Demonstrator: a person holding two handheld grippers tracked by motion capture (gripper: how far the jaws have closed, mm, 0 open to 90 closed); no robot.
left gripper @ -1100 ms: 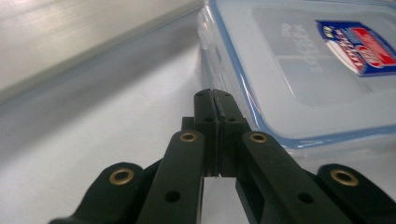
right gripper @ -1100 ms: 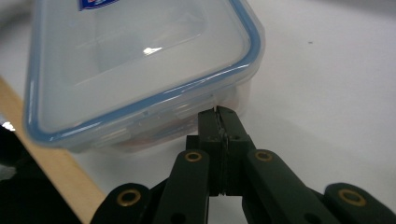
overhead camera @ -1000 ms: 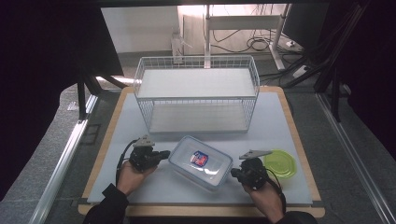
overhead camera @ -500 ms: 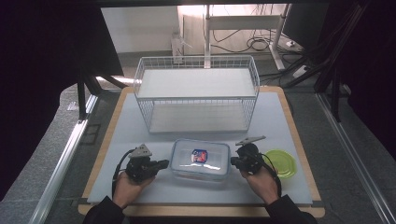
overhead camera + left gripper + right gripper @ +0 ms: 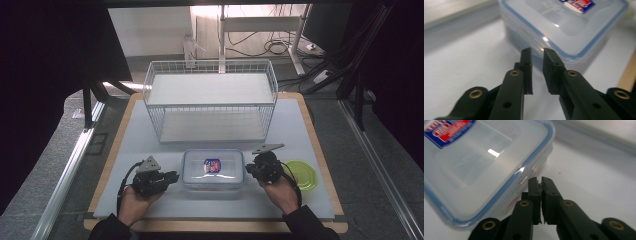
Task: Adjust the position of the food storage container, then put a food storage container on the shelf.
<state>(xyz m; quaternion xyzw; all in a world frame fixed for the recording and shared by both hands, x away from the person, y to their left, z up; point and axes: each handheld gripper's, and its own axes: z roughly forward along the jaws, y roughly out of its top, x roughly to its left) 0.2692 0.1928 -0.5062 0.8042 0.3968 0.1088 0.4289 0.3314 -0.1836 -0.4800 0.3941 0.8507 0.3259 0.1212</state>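
Observation:
A clear plastic container [image 5: 213, 170] with a blue-rimmed lid and a red and blue label lies square to the table's front edge. My left gripper [image 5: 173, 176] points at its left end. In the left gripper view the jaws [image 5: 535, 51] have just been opening; a small gap shows with nothing in it, and the tips sit close to the container's side [image 5: 564, 27]. My right gripper [image 5: 248, 169] is at the right end. Its jaws [image 5: 541, 180] have just parted by a thin slit, empty, right by the lid's corner [image 5: 481, 162].
A white wire basket [image 5: 210, 100] with a shelf stands behind the container. A green round dish [image 5: 302, 175] lies just right of my right hand. The white mat [image 5: 150, 145] rests on a wooden board with dark floor around it.
The container has turned from a slant to square with the table edge. Both grippers shifted with it, the left nearer the front, the right farther back; little moved in the last half second.

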